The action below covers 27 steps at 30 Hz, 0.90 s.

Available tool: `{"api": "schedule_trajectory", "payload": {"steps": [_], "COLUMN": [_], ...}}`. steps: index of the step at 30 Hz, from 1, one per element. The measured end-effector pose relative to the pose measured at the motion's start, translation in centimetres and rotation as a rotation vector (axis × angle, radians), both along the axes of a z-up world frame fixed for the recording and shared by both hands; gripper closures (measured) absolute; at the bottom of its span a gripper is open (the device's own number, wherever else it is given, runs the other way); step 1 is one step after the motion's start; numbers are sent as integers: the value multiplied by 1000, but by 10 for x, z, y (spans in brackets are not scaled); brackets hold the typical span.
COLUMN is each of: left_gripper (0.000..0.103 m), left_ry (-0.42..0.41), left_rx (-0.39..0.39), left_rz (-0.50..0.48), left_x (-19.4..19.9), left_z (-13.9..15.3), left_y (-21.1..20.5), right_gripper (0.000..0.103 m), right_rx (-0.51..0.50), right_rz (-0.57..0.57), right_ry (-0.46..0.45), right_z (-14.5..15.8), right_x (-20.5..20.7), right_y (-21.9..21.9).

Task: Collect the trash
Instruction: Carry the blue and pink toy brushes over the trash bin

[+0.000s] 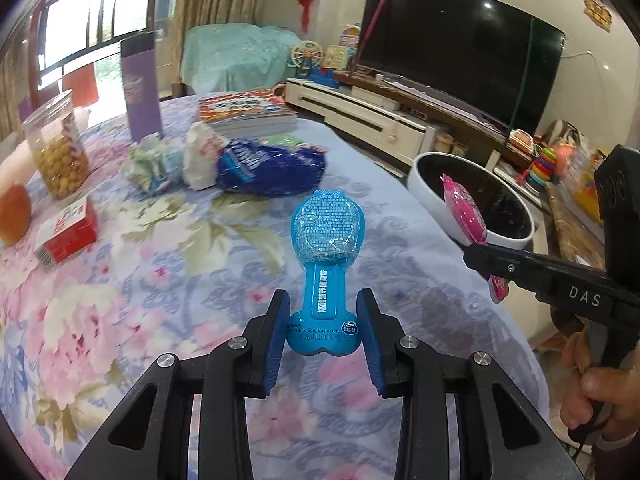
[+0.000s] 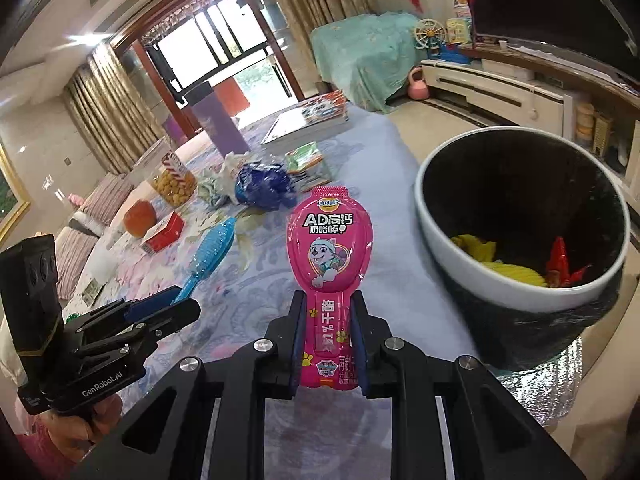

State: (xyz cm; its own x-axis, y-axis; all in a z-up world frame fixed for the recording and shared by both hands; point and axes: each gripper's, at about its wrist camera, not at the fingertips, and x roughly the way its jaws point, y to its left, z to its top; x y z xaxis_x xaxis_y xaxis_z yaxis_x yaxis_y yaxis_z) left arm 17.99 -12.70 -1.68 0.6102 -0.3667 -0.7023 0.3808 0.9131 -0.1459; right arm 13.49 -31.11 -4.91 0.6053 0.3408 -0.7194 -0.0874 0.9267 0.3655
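Left tongs (image 1: 323, 334) pinching the flat lower end of a blue cheese-stick wrapper (image 1: 326, 248), pads pressed on both sides, wrapper head standing up ahead of the fingertips over the floral tabletop (image 1: 120, 300). Right tongs (image 2: 329, 344) pinching the stem of a pink cheese-stick wrapper (image 2: 330, 248) the same way, cartoon-dog print facing the camera. Seen from the left wrist: right tongs off to the right, pink wrapper held out just before the rim of a white-rimmed trash bin (image 2: 452, 256). Seen from the right wrist: bin ahead and to the right of the right tongs, lined in black, yellow scraps (image 2: 500, 268) and a red wrapper (image 2: 560, 260) lying at its bottom; left tongs off to the left, blue wrapper slanting up from them. Farther ahead of both tongs on the tabletop: crumpled blue bag (image 1: 272, 168), pale crumpled wrappers (image 1: 160, 164) beside it, stack of books (image 1: 248, 114), purple tumbler (image 1: 140, 88). Ahead and to the left of the left tongs: clear snack jar (image 1: 56, 144), red-and-white box (image 1: 68, 236), orange fruit (image 1: 14, 214). Person's hand (image 1: 592, 384) gripping the right handle.
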Motion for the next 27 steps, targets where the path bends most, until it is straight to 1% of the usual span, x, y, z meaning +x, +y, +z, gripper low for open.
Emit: {"api": "schedule_trajectory", "payload": {"steps": [15, 27], "left_gripper": [70, 70], "left_ry": [-23, -40], "left_rx": [17, 26], "left_rz": [-87, -148], "left_x": [9, 27], "left_z": [9, 13], "left_y": [-47, -84], "right_gripper": [83, 83], "right_rx": [-3, -7], "right_rz": [-85, -144], "right_ry": [-21, -24], "right_z": [8, 9], "right_x": [-7, -5], "right_y": [-47, -81]}}
